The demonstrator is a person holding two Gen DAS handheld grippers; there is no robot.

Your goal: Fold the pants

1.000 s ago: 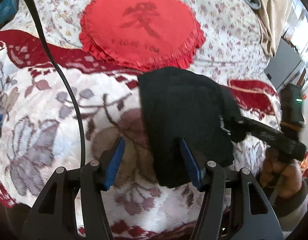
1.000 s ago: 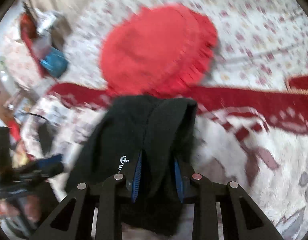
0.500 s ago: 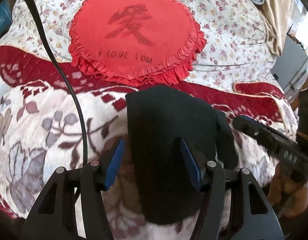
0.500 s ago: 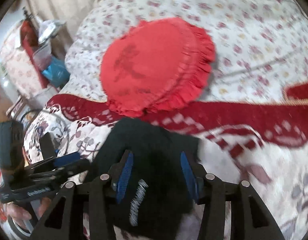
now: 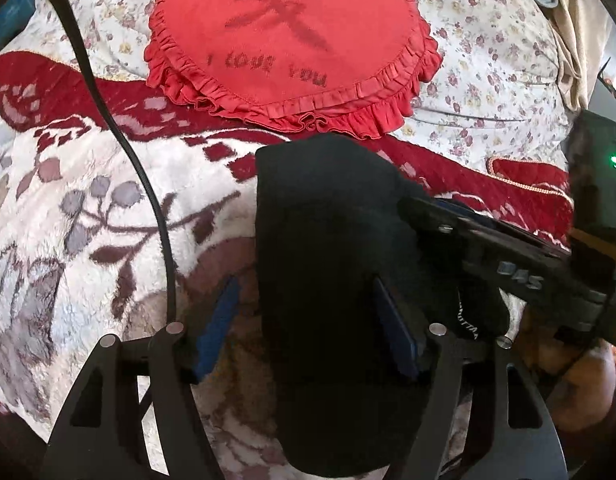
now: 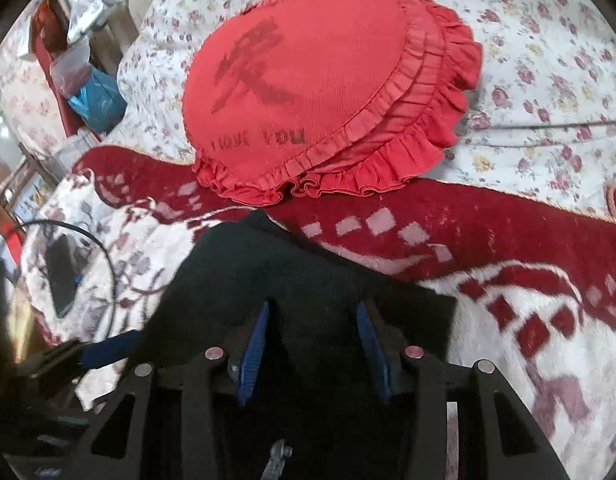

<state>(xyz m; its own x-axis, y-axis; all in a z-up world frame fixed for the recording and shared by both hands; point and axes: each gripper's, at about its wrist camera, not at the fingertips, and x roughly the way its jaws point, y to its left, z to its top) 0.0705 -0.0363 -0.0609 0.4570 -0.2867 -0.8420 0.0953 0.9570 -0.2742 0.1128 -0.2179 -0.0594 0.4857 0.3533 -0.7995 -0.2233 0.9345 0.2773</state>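
— Bedding under you: one floral blanket [image 5: 87, 200], one red heart cushion [image 5: 291, 40] upper centre.
— And your pants [image 5: 332, 280]?
— One black bundle, centre, lying between both grippers' parted fingers; left gripper [image 5: 303, 324] and right gripper [image 6: 314, 340] grip nothing.

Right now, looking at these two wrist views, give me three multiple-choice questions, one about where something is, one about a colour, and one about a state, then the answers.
1. Where is the heart cushion relative to the black pants?
A. Beyond them
B. Under them
C. Inside them

2. What colour are the left claw's finger pads?
A. Yellow
B. Blue
C. White

3. How does the right claw stand?
A. Open over the pants
B. Shut on the cushion
C. Shut on a cable

Answers: 1 A, the cushion lies farther up the bed, apart from the pants. 2 B, blue strips line both fingers. 3 A, a wide gap shows between its pads, with black cloth below.
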